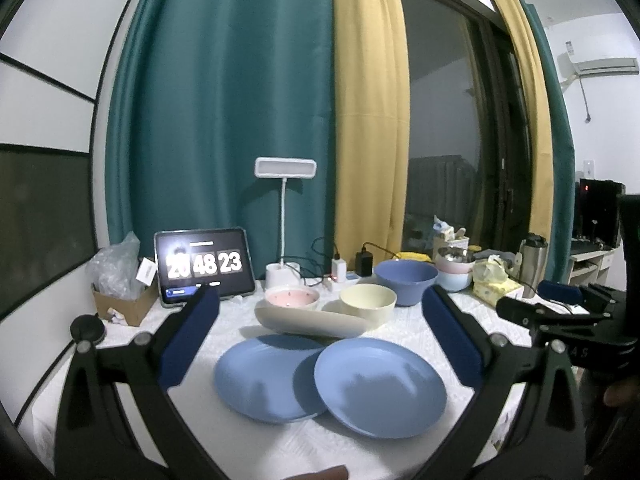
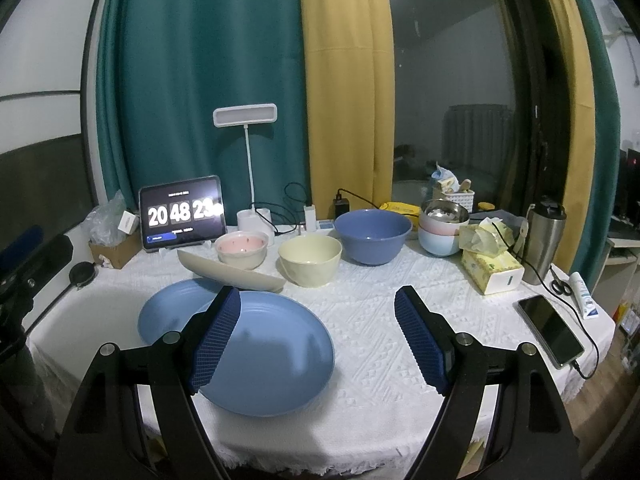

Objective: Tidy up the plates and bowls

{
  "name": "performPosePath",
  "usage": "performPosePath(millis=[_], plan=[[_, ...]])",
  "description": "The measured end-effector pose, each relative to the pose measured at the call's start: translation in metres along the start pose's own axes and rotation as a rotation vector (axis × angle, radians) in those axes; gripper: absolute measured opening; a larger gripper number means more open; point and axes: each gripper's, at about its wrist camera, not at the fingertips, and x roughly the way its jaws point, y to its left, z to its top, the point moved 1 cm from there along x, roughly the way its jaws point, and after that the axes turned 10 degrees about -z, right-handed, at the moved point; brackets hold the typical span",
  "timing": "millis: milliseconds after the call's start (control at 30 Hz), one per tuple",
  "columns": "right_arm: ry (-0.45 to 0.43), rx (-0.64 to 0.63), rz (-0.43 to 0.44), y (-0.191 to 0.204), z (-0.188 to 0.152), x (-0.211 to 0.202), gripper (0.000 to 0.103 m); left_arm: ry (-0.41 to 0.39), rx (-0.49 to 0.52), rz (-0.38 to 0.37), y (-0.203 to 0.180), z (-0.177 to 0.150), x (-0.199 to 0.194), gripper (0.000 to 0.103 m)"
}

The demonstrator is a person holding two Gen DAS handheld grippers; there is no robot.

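Two blue plates lie on the white tablecloth, the right one (image 1: 380,386) (image 2: 268,352) overlapping the left one (image 1: 260,376) (image 2: 172,312). A cream plate (image 1: 308,322) (image 2: 228,270) rests tilted behind them. Behind it stand a pink bowl (image 1: 292,298) (image 2: 241,248), a cream bowl (image 1: 368,304) (image 2: 310,260) and a large blue bowl (image 1: 406,280) (image 2: 373,234). My left gripper (image 1: 320,300) is open above the plates, empty. My right gripper (image 2: 318,300) is open, empty, above the right blue plate's right side; it also shows in the left wrist view (image 1: 560,300).
A tablet (image 2: 182,213) showing a clock, a desk lamp (image 2: 245,116), chargers and cables line the back. Stacked bowls (image 2: 442,228), a tissue box (image 2: 492,268), a steel flask (image 2: 546,240), a phone (image 2: 550,330) and scissors sit right. A cardboard box (image 2: 114,246) sits left.
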Motion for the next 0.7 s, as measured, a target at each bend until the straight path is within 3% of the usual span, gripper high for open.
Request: performPosePath(millis=[300, 700], plan=[[0.030, -0.001, -0.011, 0.002, -0.002, 0.017, 0.083, 0.052, -0.014, 0.003, 0.004, -0.007, 0.021, 0.102], [0.115, 0.013, -0.014, -0.014, -0.005, 0.065, 0.083, 0.183, -0.037, 0.007, 0.004, -0.027, 0.074, 0.102]])
